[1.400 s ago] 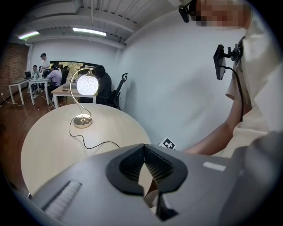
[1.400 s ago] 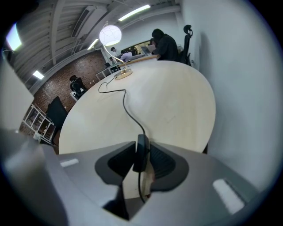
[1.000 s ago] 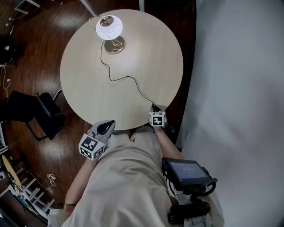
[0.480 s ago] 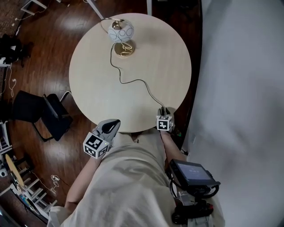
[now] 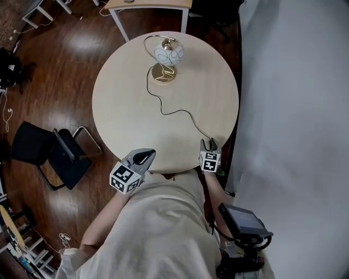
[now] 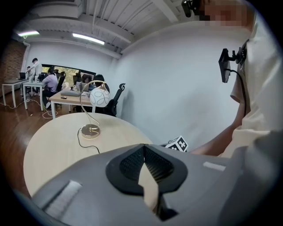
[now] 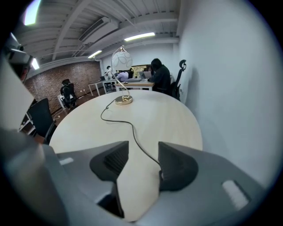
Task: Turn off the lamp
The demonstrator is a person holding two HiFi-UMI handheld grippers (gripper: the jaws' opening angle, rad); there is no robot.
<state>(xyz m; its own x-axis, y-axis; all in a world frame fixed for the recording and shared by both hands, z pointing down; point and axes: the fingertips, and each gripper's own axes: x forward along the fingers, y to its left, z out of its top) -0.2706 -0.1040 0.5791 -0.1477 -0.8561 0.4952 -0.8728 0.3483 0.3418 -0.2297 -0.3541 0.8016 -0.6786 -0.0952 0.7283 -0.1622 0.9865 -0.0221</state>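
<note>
The lamp stands at the far side of the round table [image 5: 125, 109]: a white globe shade [image 5: 168, 54] on a curved brass stem over a brass base [image 5: 163, 73]. The shade looks dull, not glowing. Its black cord [image 5: 185, 113] snakes across the top to the near right edge. There my right gripper [image 5: 209, 145] hangs above the cord's end, its jaws opening; the cord [image 7: 132, 132] passes between them untouched by the pads. My left gripper [image 5: 144, 157] is shut and holds nothing, at the near edge of the table. The lamp [image 6: 98, 98] also shows in the left gripper view.
A black chair [image 5: 54, 155] stands on the wood floor left of the table. A desk [image 5: 147, 5] lies beyond the lamp, and a white wall [image 5: 294, 109] runs close along the right. People sit at desks [image 6: 66, 95] far behind.
The shade glowed bright white a second ago and is dull now. My right gripper's jaws have opened and it has lifted off the cord. The left gripper shifted a little along the table's edge.
</note>
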